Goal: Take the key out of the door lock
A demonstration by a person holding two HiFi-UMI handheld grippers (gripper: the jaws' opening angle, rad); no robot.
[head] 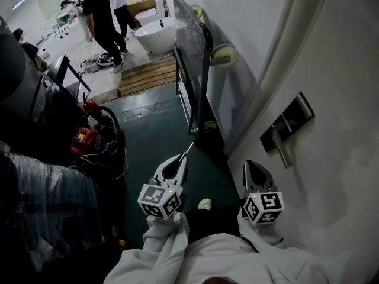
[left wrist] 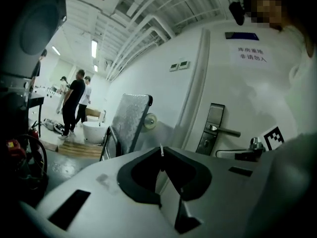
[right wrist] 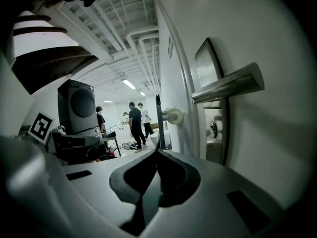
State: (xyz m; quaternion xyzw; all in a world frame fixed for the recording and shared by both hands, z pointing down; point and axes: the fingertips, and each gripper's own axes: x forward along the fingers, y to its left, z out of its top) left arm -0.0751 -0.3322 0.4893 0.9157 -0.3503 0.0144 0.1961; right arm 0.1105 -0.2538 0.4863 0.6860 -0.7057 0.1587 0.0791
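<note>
The key (head: 189,149) is out of the door lock (head: 288,123): a thin silver sliver pinched at the tip of the left gripper (head: 182,158), whose jaws are clenched on it, low and well clear of the lock plate. The right gripper (head: 253,164), jaws pressed together on nothing, hangs beside the white door (head: 337,176). Only the right gripper view shows the round keyhole (right wrist: 213,129) under the lever handle (right wrist: 229,82), while the head view takes in the dark green floor (head: 154,141), a wheeled panel (head: 190,46) against the wall, a wooden pallet (head: 148,76), a white basin (head: 155,34) and people (head: 100,22) standing.
</note>
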